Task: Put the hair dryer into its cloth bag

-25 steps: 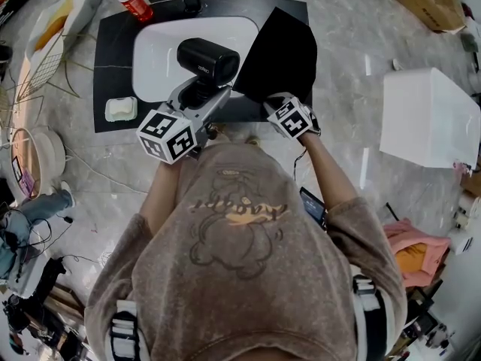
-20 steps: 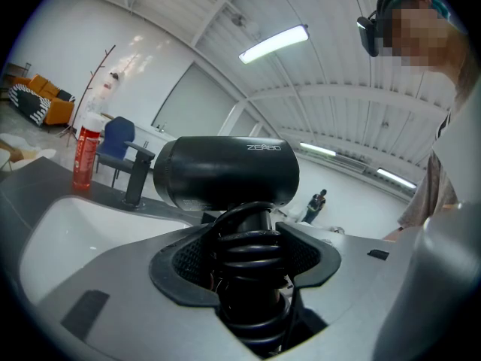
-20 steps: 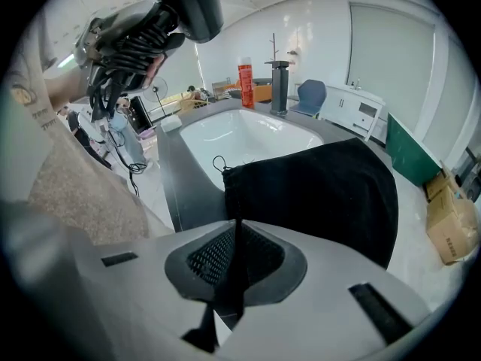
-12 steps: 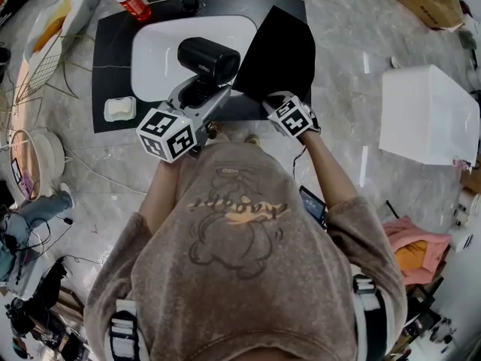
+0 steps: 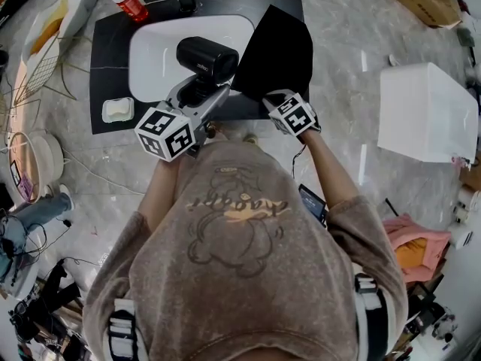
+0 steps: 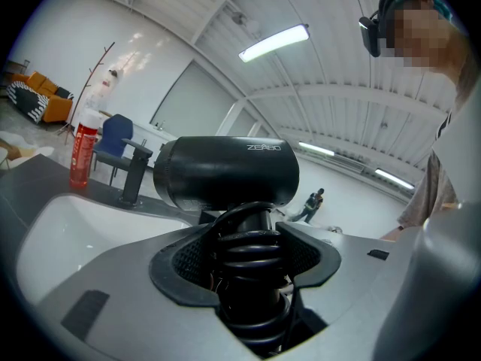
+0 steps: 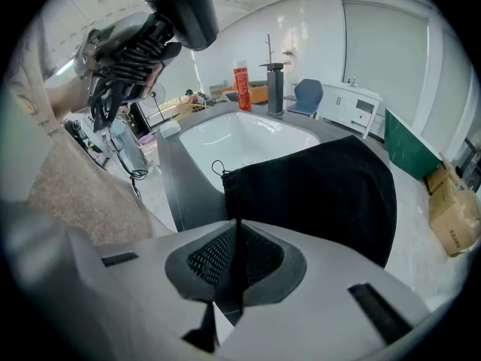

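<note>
While the left gripper (image 6: 244, 241) clamps it, the hair dryer (image 6: 225, 175) seemingly reads "ZEABO".

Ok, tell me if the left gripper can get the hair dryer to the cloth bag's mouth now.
Probably yes: the left gripper holds the hair dryer beside the cloth bag, nothing between. But the mouth looks flat; the right gripper, jaws closing, pinches one edge.

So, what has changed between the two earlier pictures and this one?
Nothing has visibly moved. The right gripper has its jaws closing on the edge of the cloth bag, which lies between them as before. The left gripper still clamps the hair dryer by its cord-wrapped handle above the sink, and both hands stay in place.
</note>
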The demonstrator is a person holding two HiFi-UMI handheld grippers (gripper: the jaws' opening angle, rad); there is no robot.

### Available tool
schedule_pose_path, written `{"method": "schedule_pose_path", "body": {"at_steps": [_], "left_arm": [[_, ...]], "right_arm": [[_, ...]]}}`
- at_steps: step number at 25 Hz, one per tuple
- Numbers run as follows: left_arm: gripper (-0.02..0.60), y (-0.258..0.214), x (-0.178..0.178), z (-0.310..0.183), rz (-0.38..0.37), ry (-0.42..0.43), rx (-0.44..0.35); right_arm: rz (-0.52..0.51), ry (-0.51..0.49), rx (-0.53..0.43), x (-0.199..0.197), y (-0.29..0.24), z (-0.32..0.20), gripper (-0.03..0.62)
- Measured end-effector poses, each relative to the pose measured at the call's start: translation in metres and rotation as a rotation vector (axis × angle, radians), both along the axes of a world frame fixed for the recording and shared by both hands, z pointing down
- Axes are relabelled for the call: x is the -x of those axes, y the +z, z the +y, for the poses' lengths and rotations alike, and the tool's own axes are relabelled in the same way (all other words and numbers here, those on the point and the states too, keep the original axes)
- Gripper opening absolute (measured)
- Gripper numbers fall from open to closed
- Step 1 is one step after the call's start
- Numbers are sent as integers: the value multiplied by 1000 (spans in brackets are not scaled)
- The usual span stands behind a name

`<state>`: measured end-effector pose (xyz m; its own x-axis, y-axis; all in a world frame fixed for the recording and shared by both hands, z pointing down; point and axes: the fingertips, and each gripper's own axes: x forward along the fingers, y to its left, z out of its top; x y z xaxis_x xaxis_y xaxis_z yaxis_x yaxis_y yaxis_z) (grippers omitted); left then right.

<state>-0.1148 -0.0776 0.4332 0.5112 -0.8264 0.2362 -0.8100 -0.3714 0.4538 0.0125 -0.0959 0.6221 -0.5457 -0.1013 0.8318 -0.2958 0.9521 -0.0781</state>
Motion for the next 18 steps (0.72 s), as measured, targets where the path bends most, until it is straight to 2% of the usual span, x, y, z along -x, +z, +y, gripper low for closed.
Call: {"method": "schedule_pose_path", "body": {"at_steps": [7, 18], "left_arm": [[258, 1, -2, -3, 0, 10, 0], [258, 0, -3, -3, 4, 21, 0]], "right_arm": [[-18, 16, 9, 0, -4, -4, 21], [6, -38, 0, 2, -2, 1, 46]]}}
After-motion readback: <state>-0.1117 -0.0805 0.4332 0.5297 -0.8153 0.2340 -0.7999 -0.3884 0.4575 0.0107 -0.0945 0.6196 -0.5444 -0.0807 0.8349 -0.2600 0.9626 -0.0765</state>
